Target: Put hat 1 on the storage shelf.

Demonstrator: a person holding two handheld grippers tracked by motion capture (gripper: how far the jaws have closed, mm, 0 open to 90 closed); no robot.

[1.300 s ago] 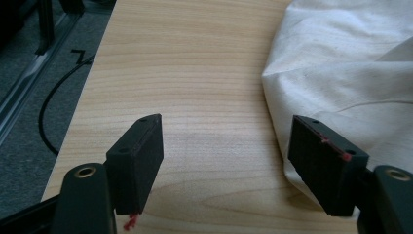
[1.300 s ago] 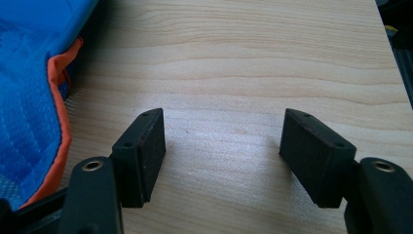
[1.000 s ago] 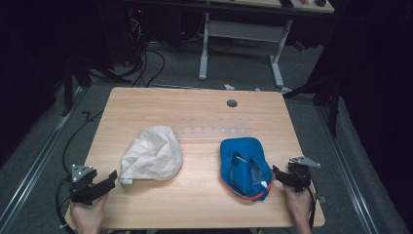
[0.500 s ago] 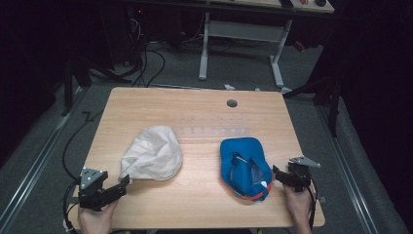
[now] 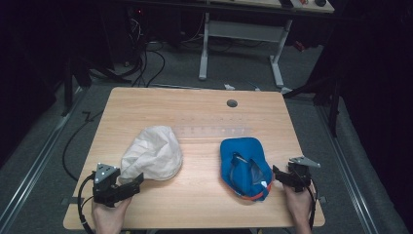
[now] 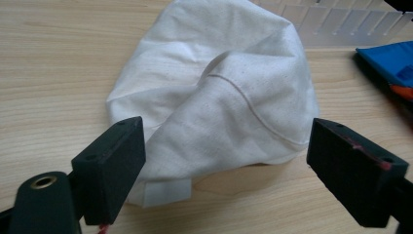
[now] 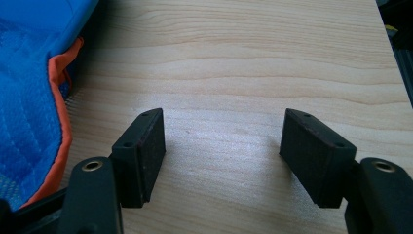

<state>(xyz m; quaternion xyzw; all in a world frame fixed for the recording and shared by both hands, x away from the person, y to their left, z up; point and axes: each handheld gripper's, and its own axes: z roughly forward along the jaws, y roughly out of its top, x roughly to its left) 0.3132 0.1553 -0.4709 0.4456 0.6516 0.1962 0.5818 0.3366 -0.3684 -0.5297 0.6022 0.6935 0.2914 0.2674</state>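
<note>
A crumpled white cloth cap (image 5: 152, 155) lies left of centre on the wooden table (image 5: 195, 107). My left gripper (image 5: 132, 182) sits at the cap's near-left edge. Its jaws have just been opening and stand wide. In the left gripper view the white cap (image 6: 219, 97) reaches in between them, and my left gripper (image 6: 224, 165) does not press on it. A blue cap (image 5: 243, 165) with orange trim lies right of centre. My right gripper (image 5: 276, 175) is open just right of it. In the right gripper view my right gripper (image 7: 221, 146) spans bare wood, with the blue cap (image 7: 29, 97) at the left.
A clear ruler-like strip (image 5: 214, 131) lies across the table beyond both caps. A round cable hole (image 5: 232, 103) is near the far edge. Cables and desk legs (image 5: 204, 53) stand on the dark floor behind. The table's right edge runs close to my right gripper.
My left gripper has moved right from the table's left edge to the white cap's near edge, and its jaws have spread wider. The right gripper and both caps have stayed put.
</note>
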